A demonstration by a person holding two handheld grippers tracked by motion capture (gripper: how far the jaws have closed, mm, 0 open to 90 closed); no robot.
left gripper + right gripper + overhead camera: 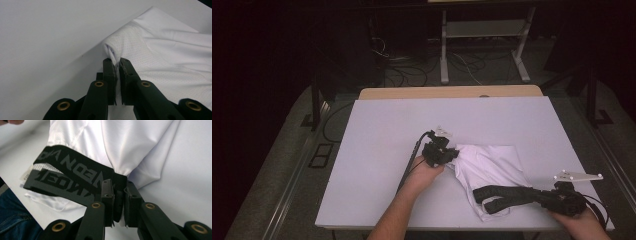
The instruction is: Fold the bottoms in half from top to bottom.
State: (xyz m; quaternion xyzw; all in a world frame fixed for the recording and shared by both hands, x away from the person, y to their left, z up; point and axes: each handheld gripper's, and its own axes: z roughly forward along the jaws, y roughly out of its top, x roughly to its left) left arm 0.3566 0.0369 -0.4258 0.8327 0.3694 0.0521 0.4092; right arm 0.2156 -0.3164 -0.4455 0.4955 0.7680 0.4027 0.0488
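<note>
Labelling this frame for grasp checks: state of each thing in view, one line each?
white garment: lying crumpled on the table, gripped at two places
black waistband: lettered, bunched at one end, pinched there
left gripper: shut on a fold of the garment's mesh edge
right gripper: shut on the waistband
table: white top, garment lying on it

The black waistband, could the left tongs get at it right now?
Probably not as things stand: the left tongs are shut on a fold of the white shorts, and the black waistband is already clamped in the right tongs.
</note>
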